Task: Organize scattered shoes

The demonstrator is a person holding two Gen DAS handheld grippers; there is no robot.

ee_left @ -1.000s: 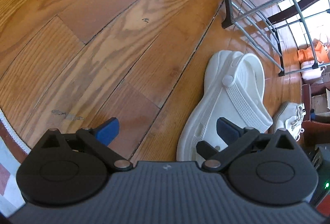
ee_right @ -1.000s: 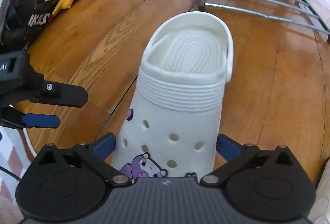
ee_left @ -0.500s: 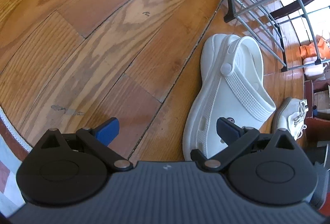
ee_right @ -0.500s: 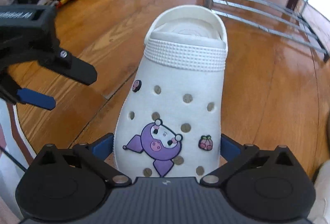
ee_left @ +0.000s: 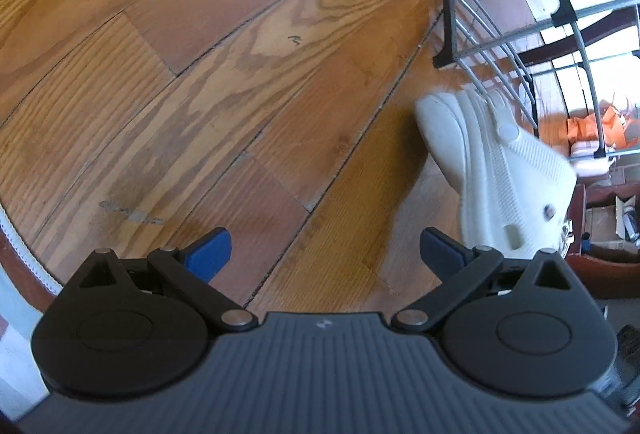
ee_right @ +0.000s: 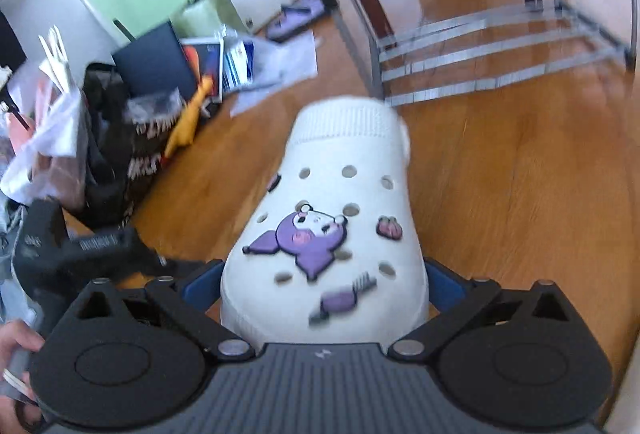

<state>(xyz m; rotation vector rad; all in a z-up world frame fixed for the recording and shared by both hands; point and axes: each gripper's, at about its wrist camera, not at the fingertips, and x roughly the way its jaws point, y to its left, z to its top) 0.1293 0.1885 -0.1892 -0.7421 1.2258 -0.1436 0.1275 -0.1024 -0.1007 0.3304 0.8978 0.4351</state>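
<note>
My right gripper [ee_right: 323, 284] is shut on the toe of a white clog [ee_right: 340, 194] with purple charms, and the clog hangs tilted above the wooden floor, heel toward the metal shoe rack [ee_right: 492, 50]. In the left wrist view the same white clog [ee_left: 496, 162] is lifted off the floor at the right, just in front of the shoe rack [ee_left: 516, 30]. My left gripper [ee_left: 324, 254] is open over bare floorboards with nothing between its blue pads. A white sneaker [ee_left: 567, 234] peeks out behind the clog.
A pile of bags, papers and a yellow toy [ee_right: 188, 122] lies on the floor left of the rack. A rug edge [ee_left: 16, 246] sits at my left. A hand [ee_right: 16, 346] holds the left gripper. Orange items [ee_left: 592, 126] lie beyond the rack.
The right gripper has closed on the clog and raised it off the floor, tipping the view up toward the rack. The left gripper has stayed open and shifted slightly.
</note>
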